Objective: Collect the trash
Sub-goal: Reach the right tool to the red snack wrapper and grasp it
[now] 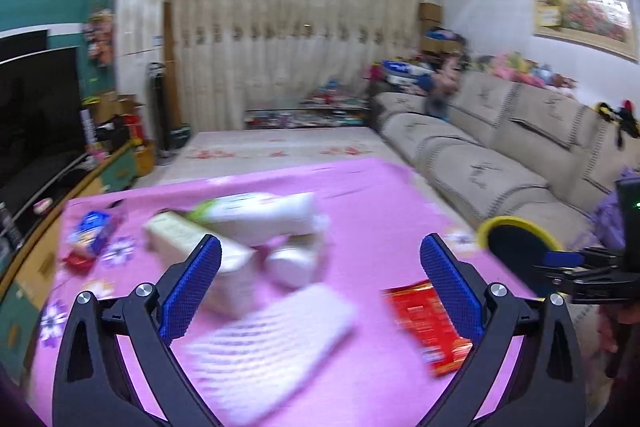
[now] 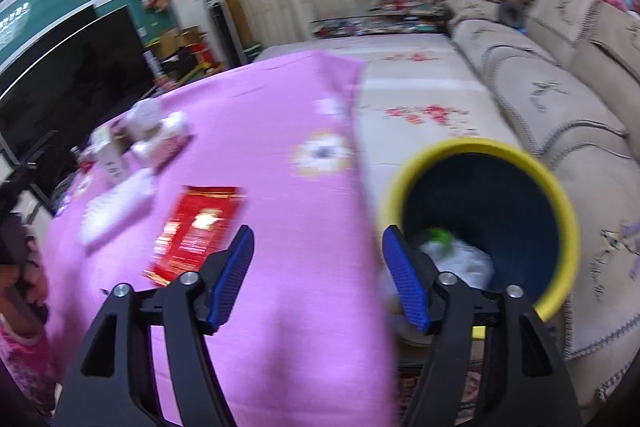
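A pink flowered cloth covers the table (image 1: pixel 360 195) (image 2: pixel 280 99). On it lie a red packet (image 1: pixel 424 323) (image 2: pixel 196 227), a white flat pack (image 1: pixel 272 343) (image 2: pixel 116 207), a pale carton (image 1: pixel 192 243), a white tube (image 1: pixel 256 215) and a small blue packet (image 1: pixel 90 233). My left gripper (image 1: pixel 320 283) is open wide above the white flat pack, nothing between its fingers. My right gripper (image 2: pixel 318 267) is open and empty over the table's right edge, beside a dark bin with a yellow rim (image 2: pixel 480 227) (image 1: pixel 516 239) that holds white and green trash (image 2: pixel 460 255).
A beige sofa (image 1: pixel 500 155) (image 2: pixel 560 75) runs along the right, close behind the bin. A dark TV (image 1: pixel 36 107) on a low cabinet stands left of the table. Patterned floor (image 2: pixel 408 79) lies beyond the table. The right gripper's body (image 1: pixel 592 271) shows at the left view's right edge.
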### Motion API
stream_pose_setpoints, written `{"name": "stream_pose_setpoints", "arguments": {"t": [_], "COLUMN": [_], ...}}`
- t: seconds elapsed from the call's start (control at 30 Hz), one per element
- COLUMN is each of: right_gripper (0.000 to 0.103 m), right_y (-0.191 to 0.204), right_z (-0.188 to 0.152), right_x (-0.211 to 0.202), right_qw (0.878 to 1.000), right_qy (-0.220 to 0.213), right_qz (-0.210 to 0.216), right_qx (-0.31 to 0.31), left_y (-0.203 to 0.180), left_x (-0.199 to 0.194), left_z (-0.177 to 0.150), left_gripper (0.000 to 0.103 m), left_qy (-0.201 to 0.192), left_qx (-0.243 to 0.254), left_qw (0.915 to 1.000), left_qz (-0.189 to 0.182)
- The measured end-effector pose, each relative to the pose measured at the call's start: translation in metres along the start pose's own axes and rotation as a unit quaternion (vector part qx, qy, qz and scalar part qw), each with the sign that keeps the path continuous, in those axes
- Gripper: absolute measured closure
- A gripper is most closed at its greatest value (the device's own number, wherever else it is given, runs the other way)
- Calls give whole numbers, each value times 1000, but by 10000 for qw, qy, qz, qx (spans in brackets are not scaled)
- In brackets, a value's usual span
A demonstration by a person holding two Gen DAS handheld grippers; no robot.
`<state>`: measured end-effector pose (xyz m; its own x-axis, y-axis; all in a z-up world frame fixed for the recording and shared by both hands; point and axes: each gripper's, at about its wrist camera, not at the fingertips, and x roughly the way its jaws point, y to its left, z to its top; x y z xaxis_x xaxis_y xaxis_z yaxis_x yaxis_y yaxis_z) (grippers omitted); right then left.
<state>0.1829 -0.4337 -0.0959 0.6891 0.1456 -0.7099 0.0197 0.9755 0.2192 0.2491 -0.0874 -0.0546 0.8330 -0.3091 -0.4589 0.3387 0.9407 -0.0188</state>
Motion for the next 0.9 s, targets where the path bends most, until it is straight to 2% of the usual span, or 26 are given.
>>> {"name": "stream_pose_setpoints", "arguments": {"t": [0.13, 0.23, 0.33, 0.4, 0.5, 0.6, 0.7, 0.77, 0.9], "right_gripper": [33, 29, 22, 20, 19, 21, 41, 48, 73], "right_y": [45, 72, 89, 95, 103, 114, 118, 115, 107], "right_z": [5, 5, 3, 1, -4, -9, -11, -12, -14], "right_x": [25, 44, 57, 63, 75, 78, 79, 77, 71], "right_qw": [9994, 9987, 9982, 9981, 9974, 9966, 9953, 9958, 9964], "right_qy": [204, 365, 442, 486, 658, 588, 500, 459, 394], "right_qz": [238, 283, 271, 252, 54, -300, -596, -596, -585], "right_qx": [-116, -215, -290, -276, -272, -503, -585, -519, -466], "left_y": [32, 52, 51, 49, 39, 35, 34, 35, 37], "left_x": [3, 0, -4, -6, -10, -8, -6, -4, -1], "left_z": [-13, -14, -14, -16, -17, -17, -18, -18, -20], "left_gripper": [5, 5, 5, 5, 5, 5, 5, 5, 5], "left_qy": [20, -1, -84, -150, -194, -158, -101, -64, -22], "left_qx": [-180, -484, -619, -573, -471, -417, -418, -462, -533], "left_qw": [9993, 9983, 9976, 9977, 9978, 9981, 9982, 9981, 9978], "left_qz": [321, 319, 289, 345, 432, 430, 421, 396, 401]}}
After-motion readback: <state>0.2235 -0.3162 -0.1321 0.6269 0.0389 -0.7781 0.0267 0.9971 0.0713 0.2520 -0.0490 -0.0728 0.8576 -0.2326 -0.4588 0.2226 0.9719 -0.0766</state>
